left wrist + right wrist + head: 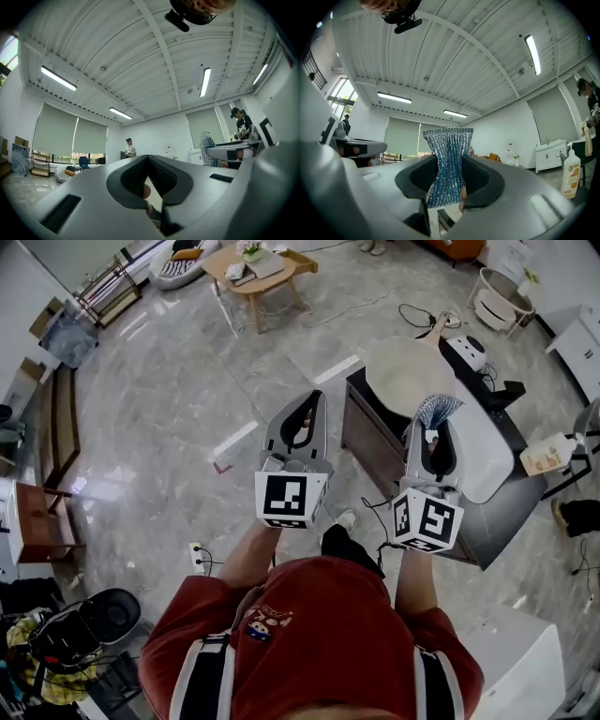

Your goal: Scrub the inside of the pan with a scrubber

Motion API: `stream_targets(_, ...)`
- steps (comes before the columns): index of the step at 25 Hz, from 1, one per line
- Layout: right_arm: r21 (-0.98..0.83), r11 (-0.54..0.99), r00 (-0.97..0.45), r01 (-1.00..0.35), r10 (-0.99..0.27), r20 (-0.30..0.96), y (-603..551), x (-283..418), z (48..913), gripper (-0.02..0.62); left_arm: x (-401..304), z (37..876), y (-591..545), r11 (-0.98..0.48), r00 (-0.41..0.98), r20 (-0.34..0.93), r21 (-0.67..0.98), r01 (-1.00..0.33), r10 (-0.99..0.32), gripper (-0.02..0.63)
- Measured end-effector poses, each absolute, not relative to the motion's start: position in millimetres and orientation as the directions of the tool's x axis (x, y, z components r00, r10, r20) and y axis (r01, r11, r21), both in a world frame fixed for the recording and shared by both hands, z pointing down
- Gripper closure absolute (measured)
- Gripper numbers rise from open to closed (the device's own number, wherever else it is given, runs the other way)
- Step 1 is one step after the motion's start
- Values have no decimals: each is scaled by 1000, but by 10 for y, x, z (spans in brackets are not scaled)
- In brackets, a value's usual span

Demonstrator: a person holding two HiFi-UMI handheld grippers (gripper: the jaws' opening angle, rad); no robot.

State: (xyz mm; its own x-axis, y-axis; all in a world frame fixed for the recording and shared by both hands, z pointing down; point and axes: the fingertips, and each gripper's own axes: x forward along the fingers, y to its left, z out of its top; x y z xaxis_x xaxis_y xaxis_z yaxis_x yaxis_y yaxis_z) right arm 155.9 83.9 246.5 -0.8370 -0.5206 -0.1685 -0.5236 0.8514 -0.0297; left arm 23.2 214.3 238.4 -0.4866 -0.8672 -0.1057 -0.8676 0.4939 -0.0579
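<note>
A pale round pan [409, 374] with a wooden handle lies on the dark table [497, 521] ahead of me. My right gripper [433, 421] is shut on a sparkly blue-silver scrubber [436, 409], held raised near the pan's near edge. The right gripper view shows that scrubber [448, 164] pinched at its middle between the jaws and fanning out above them. My left gripper [307, 407] is shut with nothing in it, raised over the floor left of the table. Its jaws meet at the tips [148, 158] in the left gripper view. Both grippers tilt upward toward the ceiling.
A white board [487, 451] lies on the table right of the pan. A soap bottle [547, 454] stands at the table's right edge. A small white device [466, 350] sits behind the pan. A wooden coffee table [258, 273] stands far off. People stand in the room's background.
</note>
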Motion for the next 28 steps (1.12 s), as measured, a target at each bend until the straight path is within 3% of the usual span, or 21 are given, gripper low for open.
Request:
stream_targets(17,-150,654,-635,-741,-756,-159,-763,1972,2683,426,365,2345,2,205,-197,-76,-107,-973,-977,601)
stream_targets(28,-149,535,-519,-831,-844,-137,-1075,2239,2733,426,573,2421,-640,47,-41,-71,-92,-995,-997,601)
